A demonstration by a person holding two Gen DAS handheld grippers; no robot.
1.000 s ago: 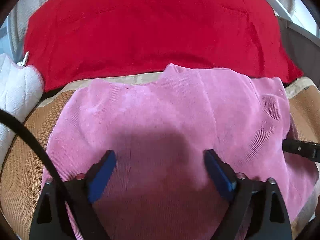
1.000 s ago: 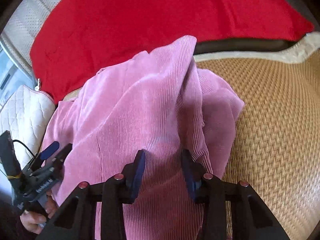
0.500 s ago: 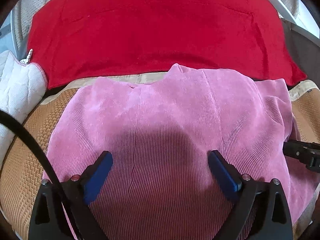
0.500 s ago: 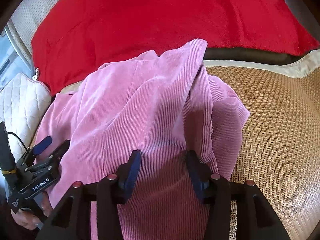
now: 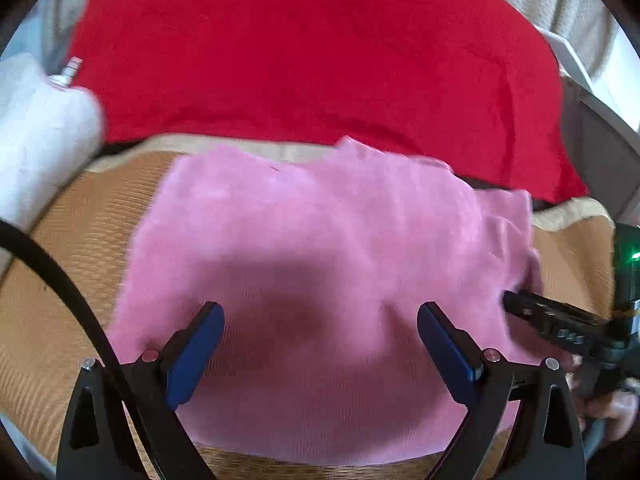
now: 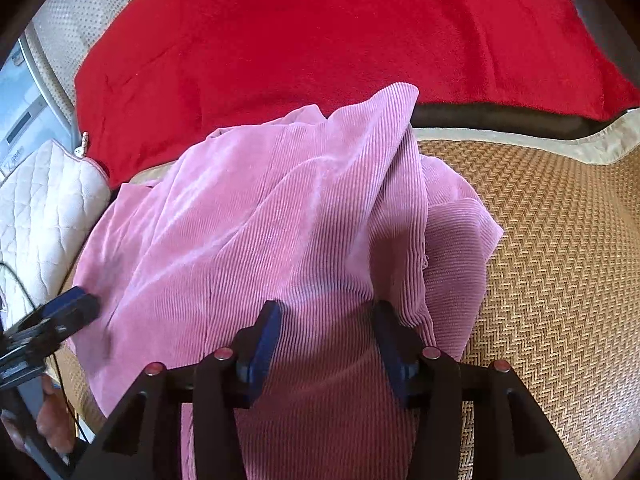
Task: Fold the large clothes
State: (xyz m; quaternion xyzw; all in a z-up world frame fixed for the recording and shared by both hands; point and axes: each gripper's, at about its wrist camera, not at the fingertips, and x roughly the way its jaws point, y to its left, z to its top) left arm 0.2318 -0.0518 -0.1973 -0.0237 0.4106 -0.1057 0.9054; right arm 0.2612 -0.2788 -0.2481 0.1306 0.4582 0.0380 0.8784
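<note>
A pink corduroy garment [image 5: 328,232] lies spread on a woven mat [image 5: 92,216], its right part bunched into folds [image 6: 400,184]. My left gripper [image 5: 320,312] hovers over the near half of the cloth, open wide, with nothing between its blue pads. My right gripper [image 6: 327,308] stands over the garment's folded right side with its jaws apart. The cloth lies under and between its pads, which do not press on it. Each gripper also shows at the edge of the other's view: the right gripper [image 5: 520,306] by the garment's right edge, the left gripper [image 6: 76,300] by its left edge.
A red blanket [image 5: 320,60] covers the backrest behind the garment. A white quilted cushion [image 6: 40,208] sits to the left. Bare woven mat [image 6: 560,260] stretches to the right of the garment. A hand [image 5: 608,408] grips the right tool's handle.
The right gripper's jaws have widened over the cloth. The left gripper has drawn back and up, so the garment looks smaller and blurred in its view.
</note>
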